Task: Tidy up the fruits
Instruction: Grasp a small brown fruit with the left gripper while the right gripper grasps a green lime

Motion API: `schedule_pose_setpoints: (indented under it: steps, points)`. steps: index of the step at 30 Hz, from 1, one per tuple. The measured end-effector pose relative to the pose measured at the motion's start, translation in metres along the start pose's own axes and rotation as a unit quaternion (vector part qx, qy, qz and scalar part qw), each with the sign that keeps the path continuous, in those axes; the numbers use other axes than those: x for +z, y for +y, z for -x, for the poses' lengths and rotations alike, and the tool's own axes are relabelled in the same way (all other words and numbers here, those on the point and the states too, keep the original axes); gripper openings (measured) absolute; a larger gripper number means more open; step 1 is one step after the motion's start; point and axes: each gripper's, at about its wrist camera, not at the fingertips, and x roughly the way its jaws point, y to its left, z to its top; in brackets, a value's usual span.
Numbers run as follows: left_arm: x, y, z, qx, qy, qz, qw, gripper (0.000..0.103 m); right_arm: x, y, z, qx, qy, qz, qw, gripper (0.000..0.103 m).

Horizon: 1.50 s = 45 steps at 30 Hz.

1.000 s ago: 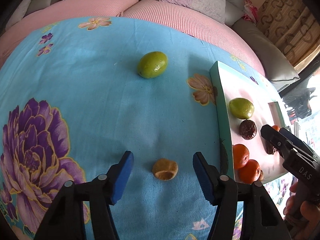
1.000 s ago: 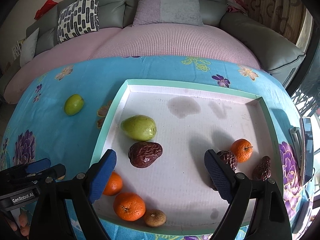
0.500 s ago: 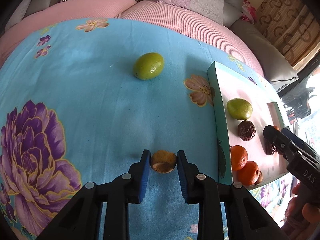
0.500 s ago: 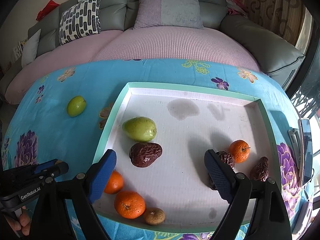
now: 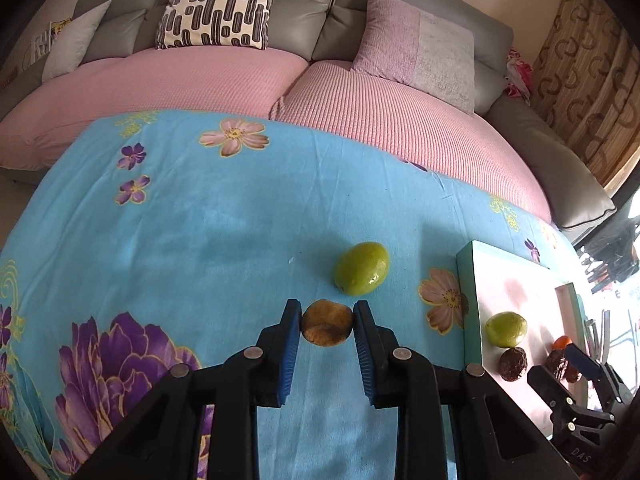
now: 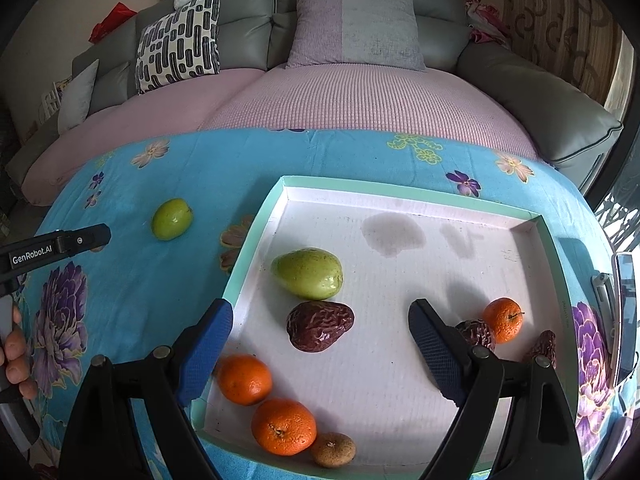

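Note:
My left gripper (image 5: 327, 326) is shut on a small brown round fruit (image 5: 327, 328), held above the blue flowered cloth (image 5: 200, 240). Just beyond it a green fruit (image 5: 362, 268) lies on the cloth, seen too in the right wrist view (image 6: 172, 218). The mint-rimmed white tray (image 6: 400, 192) holds a green fruit (image 6: 308, 274), a wrinkled dark date (image 6: 320, 326), three oranges (image 6: 283, 426), two more dates (image 6: 476, 334) and a small brown fruit (image 6: 333, 449). My right gripper (image 6: 320, 316) hangs open over the tray, holding nothing.
A grey sofa with a pink cover (image 5: 360, 100) and cushions (image 5: 212, 4) runs behind the table. A phone-like object (image 6: 624, 300) lies at the table's right edge. The tray's left wall (image 5: 468, 300) stands right of the held fruit. A hand (image 6: 14, 360) holds the left gripper's handle.
The left gripper's fingers closed on the brown fruit, then rose and tilted up with it, bringing the sofa into view. The right gripper stayed open over the tray.

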Motion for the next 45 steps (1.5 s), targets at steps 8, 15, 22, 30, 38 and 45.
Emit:
schedule_pose_setpoints:
  steps: [8,15,22,30,38,45]
  points:
    - [0.018,0.048,-0.007,0.0,-0.016,0.044,0.9989,0.028,0.004,0.023,-0.009,-0.011,-0.001,0.039,0.999,0.09]
    - [0.022,0.084,-0.004,0.012,-0.03,0.076,0.9966,0.028,0.018,0.061,-0.014,0.01,-0.019,0.081,0.996,0.09]
    - [0.021,0.105,-0.003,0.003,-0.027,0.105,0.9941,0.028,0.039,0.106,-0.049,0.037,0.014,0.131,0.991,0.09]
    - [0.021,0.111,-0.005,-0.01,-0.024,0.117,0.9928,0.028,0.062,0.145,-0.084,0.045,0.038,0.207,0.977,0.081]
    - [0.021,0.113,-0.005,-0.019,-0.021,0.123,0.992,0.028,0.067,0.167,-0.11,0.049,0.061,0.247,0.966,0.063]
    - [0.02,0.114,-0.005,-0.021,-0.02,0.124,0.9919,0.028,0.066,0.172,-0.121,0.038,0.067,0.253,0.964,0.055]
